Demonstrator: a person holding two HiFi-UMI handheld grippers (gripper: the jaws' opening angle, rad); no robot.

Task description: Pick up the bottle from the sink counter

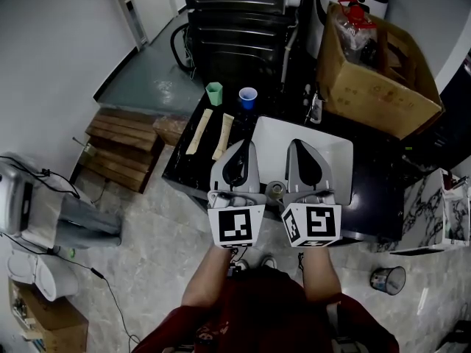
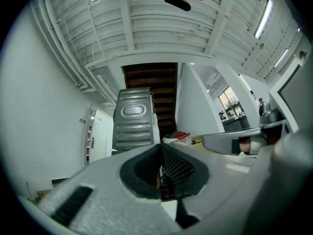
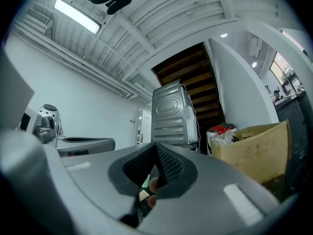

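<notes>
Counter point(image 1: 372, 186), dark, carrying a white sink basin point(image 1: 268, 134), over which I hold my left gripper point(image 1: 246, 145) and right gripper point(image 1: 295, 145) side by side, both with jaws closed and empty, with what looks like the bottle's point(image 1: 276, 190) round top between them at the basin's near rim.

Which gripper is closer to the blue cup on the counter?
Left. In the head view the left gripper is straight below the blue cup, pointing toward it. The right gripper is beside it, farther to the cup's right, over the white sink.
</notes>
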